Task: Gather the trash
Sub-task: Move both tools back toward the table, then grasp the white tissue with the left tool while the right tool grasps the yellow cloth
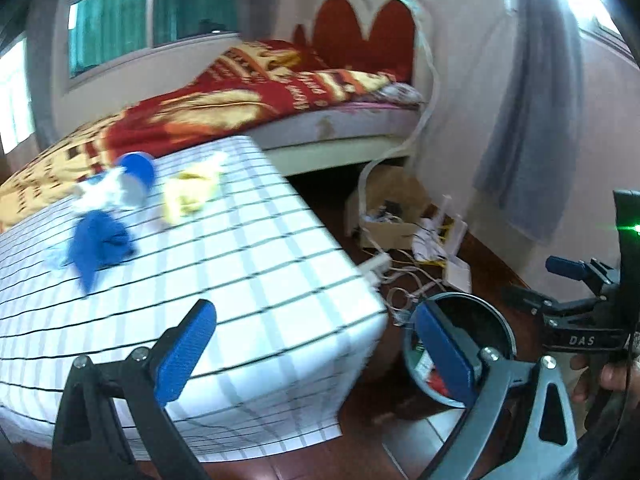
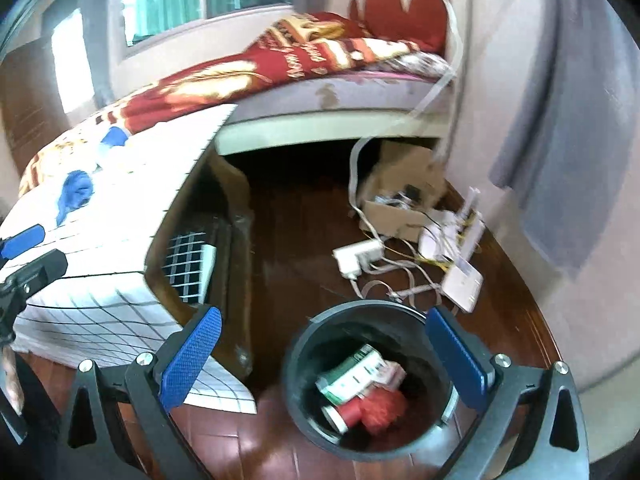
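Note:
On the checked tablecloth (image 1: pixel 224 264) lie a crumpled blue wrapper (image 1: pixel 98 246), a blue-and-white cup with white tissue (image 1: pixel 128 180) and a yellow wrapper (image 1: pixel 188 192). My left gripper (image 1: pixel 316 354) is open and empty, over the table's near corner. A black bin (image 2: pixel 304 384) stands on the floor beside the table; inside it are a green-and-white carton (image 2: pixel 356 372) and a red crumpled piece (image 2: pixel 380 404). My right gripper (image 2: pixel 324 354) hangs open and empty just above the bin. The bin (image 1: pixel 496 320) and the right gripper (image 1: pixel 560 276) also show in the left wrist view.
A bed with a red and gold blanket (image 1: pixel 240 100) stands behind the table. On the dark wooden floor lie a cardboard box (image 2: pixel 404 196), white power adapters and tangled cables (image 2: pixel 384 264). A grey curtain (image 2: pixel 568 152) hangs at the right wall.

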Tool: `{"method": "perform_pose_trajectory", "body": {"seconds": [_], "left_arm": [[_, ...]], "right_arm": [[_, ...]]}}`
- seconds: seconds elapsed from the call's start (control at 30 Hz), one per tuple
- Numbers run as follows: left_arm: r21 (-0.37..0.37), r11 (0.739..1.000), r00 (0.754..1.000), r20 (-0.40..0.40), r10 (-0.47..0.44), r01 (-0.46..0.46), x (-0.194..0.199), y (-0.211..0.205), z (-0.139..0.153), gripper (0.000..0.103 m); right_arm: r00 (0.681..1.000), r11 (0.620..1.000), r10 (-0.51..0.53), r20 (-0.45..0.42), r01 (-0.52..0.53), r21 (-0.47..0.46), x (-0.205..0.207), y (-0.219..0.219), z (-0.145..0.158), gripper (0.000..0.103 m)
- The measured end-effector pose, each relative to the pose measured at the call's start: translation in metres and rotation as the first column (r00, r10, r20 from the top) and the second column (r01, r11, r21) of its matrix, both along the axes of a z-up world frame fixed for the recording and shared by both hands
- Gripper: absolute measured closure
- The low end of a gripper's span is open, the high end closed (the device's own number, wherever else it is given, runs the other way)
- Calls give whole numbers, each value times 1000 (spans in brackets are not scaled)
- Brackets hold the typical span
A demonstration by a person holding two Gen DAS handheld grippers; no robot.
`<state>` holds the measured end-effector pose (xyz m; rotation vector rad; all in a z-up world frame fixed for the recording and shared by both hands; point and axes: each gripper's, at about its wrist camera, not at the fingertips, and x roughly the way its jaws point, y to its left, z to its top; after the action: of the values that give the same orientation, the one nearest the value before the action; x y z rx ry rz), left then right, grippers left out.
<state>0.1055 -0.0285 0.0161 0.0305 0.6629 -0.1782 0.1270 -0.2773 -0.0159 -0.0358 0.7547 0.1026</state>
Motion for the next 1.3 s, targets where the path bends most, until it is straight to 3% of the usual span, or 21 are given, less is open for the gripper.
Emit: {"method": "perform_pose_trajectory", "body": {"seconds": [0.33,0.6,0.97,1.2,1.3], "left_arm": [[-4,976,976,18,219,-219,-2,109,2,3],[-29,927,927,18,374,-373,0,192,3,4],[-50,939,940,17,341,-340,63,222,5,12],[-85,950,954,-8,300,-300,113,222,2,12],[-65,955,957,-24,289,-290,137,217,1,12]], "right_arm": [[984,986,168,66,-167,-13,25,99,21,0],[964,969,244,108,-247,6,54,176,47,0],[950,951,310,45,-310,-17,129,267,46,0],[948,948,318,-3,-318,-33,183,287,27,0],[946,946,323,-22,-323,-23,205,290,22,0]]}}
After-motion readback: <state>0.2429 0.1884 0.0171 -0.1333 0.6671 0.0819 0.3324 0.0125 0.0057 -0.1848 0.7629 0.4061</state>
